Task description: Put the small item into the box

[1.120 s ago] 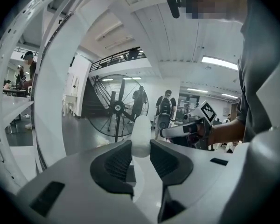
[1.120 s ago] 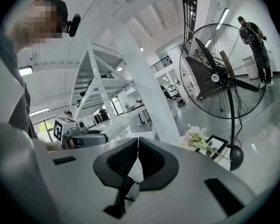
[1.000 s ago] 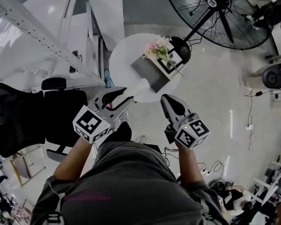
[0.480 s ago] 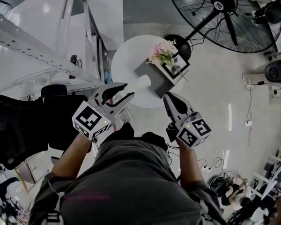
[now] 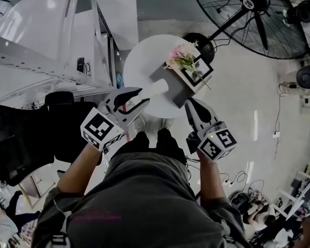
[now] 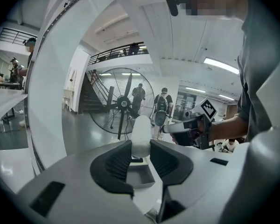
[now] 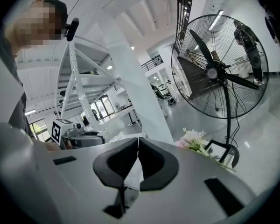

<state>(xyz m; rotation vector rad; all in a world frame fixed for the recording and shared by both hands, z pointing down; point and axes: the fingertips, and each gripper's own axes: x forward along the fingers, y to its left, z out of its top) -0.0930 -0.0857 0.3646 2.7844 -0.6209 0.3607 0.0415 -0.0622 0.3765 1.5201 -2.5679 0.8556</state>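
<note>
**Over the round table: small white item clamped in the left gripper, not in the box yet**

Up at the top right of the head view, a huge black floor fan [image 5: 258, 14] fills the corner, easily the biggest thing around. On the left side there's a black office chair [image 5: 20, 133] parked on the shiny floor.

Next down in size is the round white table [image 5: 139, 66], right in front of the person. On it sits the grey box [image 5: 178, 87], turned at an angle. Pink and white flowers [image 5: 182, 58] show at its far end, next to a black-framed card [image 5: 200, 71] with a square marker on it. Can't tell whether those two are inside the box or just behind it.

Both grippers are held out toward the table, side by side and well apart from each other.

The left gripper [image 5: 142, 97] is clamped on the small item [image 5: 156, 91], a smooth white rounded piece. Its own view shows both ribbed pads pressing on its sides, with the item sticking out past the tips. From the head view its far end sits just beside the near corner of the box, over the table, so it's outside the box.

The right gripper [image 7: 137, 143] is closed with nothing in it; its two dark pads meet edge to edge. It sits at the near edge of the table, near the box's right side.
</note>
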